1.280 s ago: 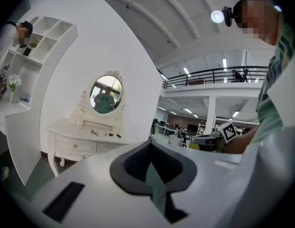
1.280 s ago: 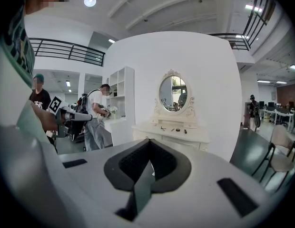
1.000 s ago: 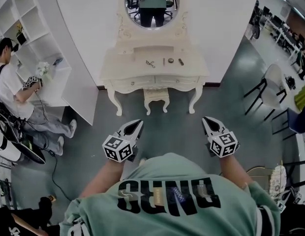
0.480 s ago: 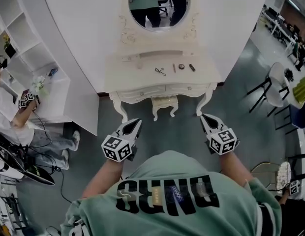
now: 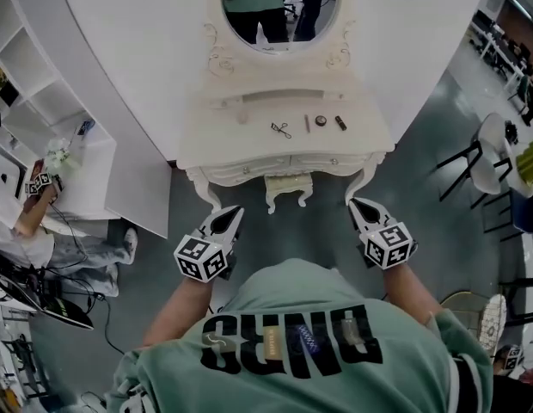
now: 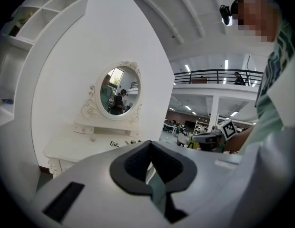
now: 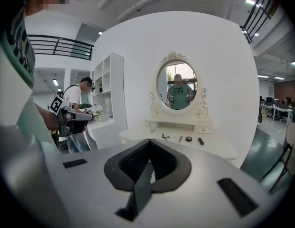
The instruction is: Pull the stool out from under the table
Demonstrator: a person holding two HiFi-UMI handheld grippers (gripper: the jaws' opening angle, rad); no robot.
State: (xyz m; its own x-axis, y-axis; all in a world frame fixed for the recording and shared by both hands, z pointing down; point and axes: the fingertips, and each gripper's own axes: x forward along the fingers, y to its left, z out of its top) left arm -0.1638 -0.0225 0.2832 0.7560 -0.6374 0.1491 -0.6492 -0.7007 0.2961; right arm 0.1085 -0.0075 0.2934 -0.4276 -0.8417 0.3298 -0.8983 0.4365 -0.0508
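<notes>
**Gripper state.** The left gripper (image 6: 150, 145) is closed: in the left gripper view its two dark pads meet along one seam and nothing is between them. The right gripper (image 7: 148, 145) is closed the same way and is also empty. In the head view both grippers are held in the air in front of the person's torso, with the jaws pointing forward at the furniture. Neither gripper touches anything.

**Task object.** The stool (image 5: 288, 188) stands under the dressing table (image 5: 236, 172), centred between its two front legs. Only the front edge of the seat and two curved legs show – the rest is hidden beneath the drawer front. The left gripper tip sits in front of the left table leg and the right gripper tip in front of the right one, so the stool lies between them and clear of both.

**Surroundings.** The tabletop (image 5: 374, 134) carries a small metal tool (image 5: 281, 129), a thin stick (image 5: 307, 123), a round pot (image 5: 321, 120) and a dark tube (image 5: 340, 122). An oval mirror (image 5: 279, 7) rises behind them on a white curved wall. On the left are a white shelf unit (image 5: 30, 54) and a seated person (image 5: 34, 231) – on the right, a round table with dark chairs (image 5: 494, 144).
</notes>
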